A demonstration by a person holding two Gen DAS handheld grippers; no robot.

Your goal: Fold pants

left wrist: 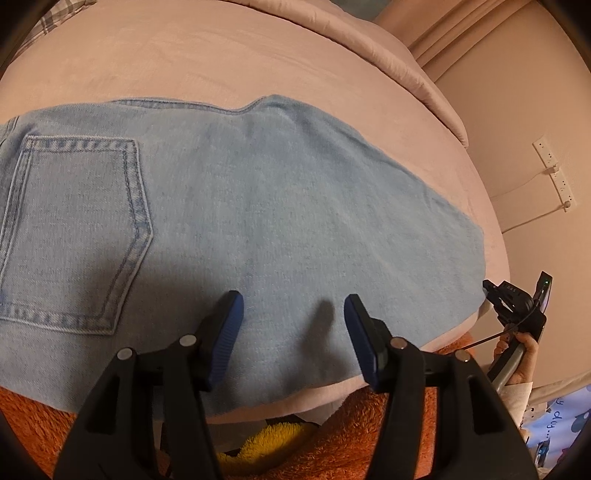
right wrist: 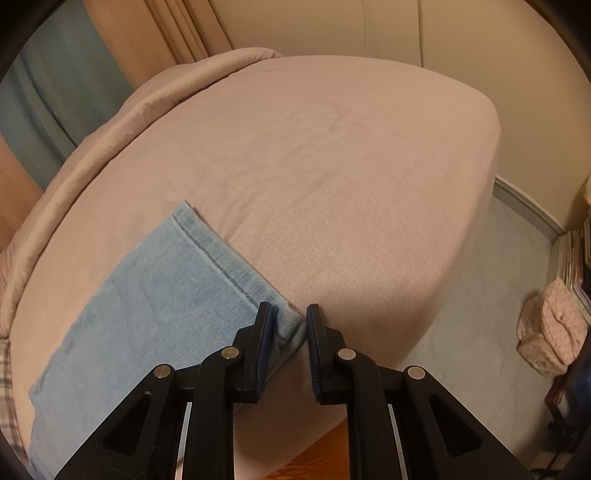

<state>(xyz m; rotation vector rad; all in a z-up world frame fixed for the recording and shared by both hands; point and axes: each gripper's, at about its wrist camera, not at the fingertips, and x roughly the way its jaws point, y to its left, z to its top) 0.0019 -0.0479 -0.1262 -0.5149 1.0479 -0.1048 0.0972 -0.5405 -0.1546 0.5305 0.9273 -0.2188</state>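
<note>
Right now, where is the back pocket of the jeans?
In the left wrist view, the back pocket sits at the far left of the jeans, left of the left gripper, on the pink bed.

A pink bed sheet (left wrist: 229,62) covers the mattress, smooth across the top and rounded at its far corner; a bunched pink quilt (left wrist: 399,48) runs along the bed's far edge; a plaid cloth (left wrist: 55,18) peeks in at the far left corner; orange fleece (left wrist: 399,424) with a yellow patch (left wrist: 273,439) lies below the near edge; a white power strip (left wrist: 554,173) sits on the wall beyond the right edge; a floral pouch (right wrist: 554,325) rests on the pale floor (right wrist: 480,295) beside stacked books (right wrist: 576,258); a teal curtain (right wrist: 55,92) hangs behind the far edge.
</note>
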